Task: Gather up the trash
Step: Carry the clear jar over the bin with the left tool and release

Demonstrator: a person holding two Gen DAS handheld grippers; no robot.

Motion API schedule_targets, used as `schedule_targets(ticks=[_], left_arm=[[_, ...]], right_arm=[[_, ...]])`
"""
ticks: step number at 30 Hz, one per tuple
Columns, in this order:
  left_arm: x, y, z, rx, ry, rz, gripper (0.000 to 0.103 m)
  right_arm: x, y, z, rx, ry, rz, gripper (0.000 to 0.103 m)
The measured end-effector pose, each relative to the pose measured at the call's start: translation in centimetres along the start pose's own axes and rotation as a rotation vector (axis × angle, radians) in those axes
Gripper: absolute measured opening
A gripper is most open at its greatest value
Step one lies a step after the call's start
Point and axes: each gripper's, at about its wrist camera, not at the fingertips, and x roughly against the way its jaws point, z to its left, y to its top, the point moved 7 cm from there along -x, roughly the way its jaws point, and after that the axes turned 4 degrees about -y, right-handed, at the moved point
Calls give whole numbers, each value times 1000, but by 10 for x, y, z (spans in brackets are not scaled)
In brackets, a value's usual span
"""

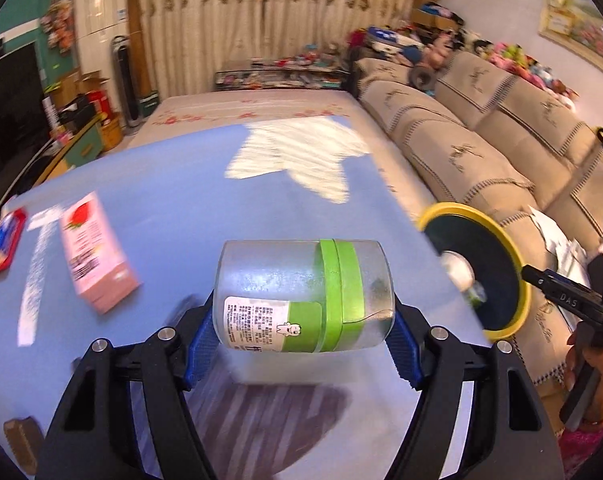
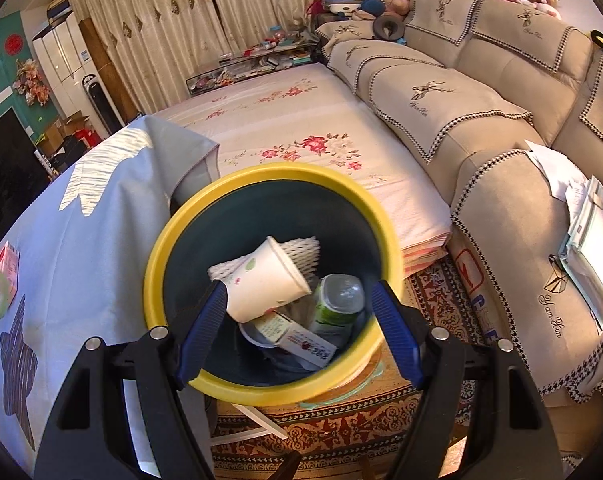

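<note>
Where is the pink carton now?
In the left wrist view, the pink carton lies on the blue cloth, left of the jar held in the left tongs.

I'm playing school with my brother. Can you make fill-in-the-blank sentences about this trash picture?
1. The left gripper holds a clear jar with a ____ band around it.
2. The bin has a ____ rim.
3. Inside the bin lies a white paper ____, tipped on its side.
4. The pink carton lies on a ____ cloth.

Missing words: green; yellow; cup; blue
</note>
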Motion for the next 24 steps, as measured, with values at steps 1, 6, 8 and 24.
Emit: schedule_targets(ticks=[1,6,8,24], left_arm=[[-7,5,-14,-21,-24,8,71],[-51,18,-90,-124,-147,91,71],[-71,19,-118,-167,-178,134,71],[-193,-1,-219,-274,-146,422,71]], right_arm=[[1,0,-5,-5,-5,-3,71],[4,-4,-32,-36,-22,-3,71],[5,-6,-42,-48,-27,0,71],[3,-24,-77,-88,-38,30,71]])
